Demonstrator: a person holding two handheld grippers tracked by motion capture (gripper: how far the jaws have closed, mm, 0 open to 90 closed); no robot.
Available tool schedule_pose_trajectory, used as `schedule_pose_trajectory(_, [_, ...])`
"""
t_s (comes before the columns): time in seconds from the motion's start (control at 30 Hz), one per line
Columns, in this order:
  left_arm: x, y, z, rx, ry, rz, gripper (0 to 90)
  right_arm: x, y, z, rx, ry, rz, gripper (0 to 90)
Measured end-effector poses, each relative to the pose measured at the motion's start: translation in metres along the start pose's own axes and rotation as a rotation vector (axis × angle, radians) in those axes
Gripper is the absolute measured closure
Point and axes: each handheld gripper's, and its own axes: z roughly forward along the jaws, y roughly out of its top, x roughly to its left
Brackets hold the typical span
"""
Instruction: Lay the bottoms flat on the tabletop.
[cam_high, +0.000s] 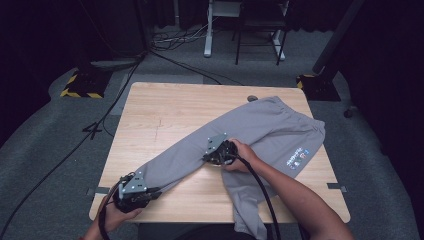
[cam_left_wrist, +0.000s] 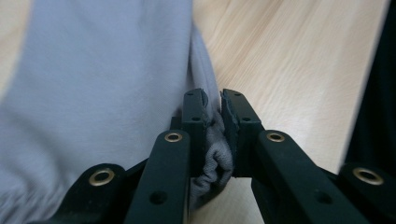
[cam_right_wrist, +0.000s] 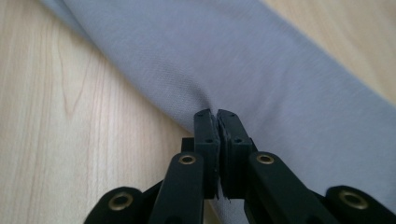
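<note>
Grey sweatpants (cam_high: 260, 135) in both tools, on table (cam_high: 165, 110)

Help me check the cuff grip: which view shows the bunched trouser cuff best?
The left gripper view: the bunched cuff sits pinched between the left gripper pads. The high view shows it small at the table's near edge; the right gripper view shows only smooth leg fabric of the trousers.

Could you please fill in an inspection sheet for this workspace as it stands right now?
Surface: wooden table, bare at far left.
Job's things: grey sweatpants spread flat, one leg reaching the near-left corner.
Clutter: nothing seen.
Grippers: left tool shut on bunched leg cuff; right tool shut on the leg's edge.
Cables: black cable trails over the right forearm.
Surroundings: grey carpet, floor cables, hazard-striped bases.
</note>
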Motion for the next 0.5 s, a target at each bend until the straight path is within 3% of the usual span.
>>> schedule_pose_trajectory(0.13, [0.003, -0.004, -0.021, -0.071, 0.033, -0.005, 80.2, -0.01, 0.012, -0.008, -0.056, 0.034, 0.064, 87.1])
schedule_pose_trajectory(0.27, [0.006, -0.01, -0.031, -0.066, 0.054, -0.003, 80.1, -0.019, 0.025, -0.004, -0.06, 0.038, 0.1, 86.4])
schedule_pose_trajectory(0.37, [0.009, -0.017, -0.039, -0.064, 0.056, -0.004, 80.1, -0.023, 0.034, 0.003, -0.045, -0.022, 0.138, 83.8])
schedule_pose_trajectory(0.43, [0.01, -0.021, -0.043, -0.054, 0.054, -0.017, 79.7, -0.026, 0.035, 0.012, 0.0, -0.078, 0.127, 83.9])
schedule_pose_trajectory(0.47, [0.01, -0.023, -0.045, -0.051, 0.067, -0.024, 78.7, -0.029, 0.034, 0.016, 0.019, -0.083, 0.125, 82.3])
schedule_pose_trajectory(0.5, [0.011, -0.024, -0.045, -0.059, 0.073, -0.051, 74.3, -0.032, 0.032, 0.019, 0.033, -0.093, 0.14, 78.4])
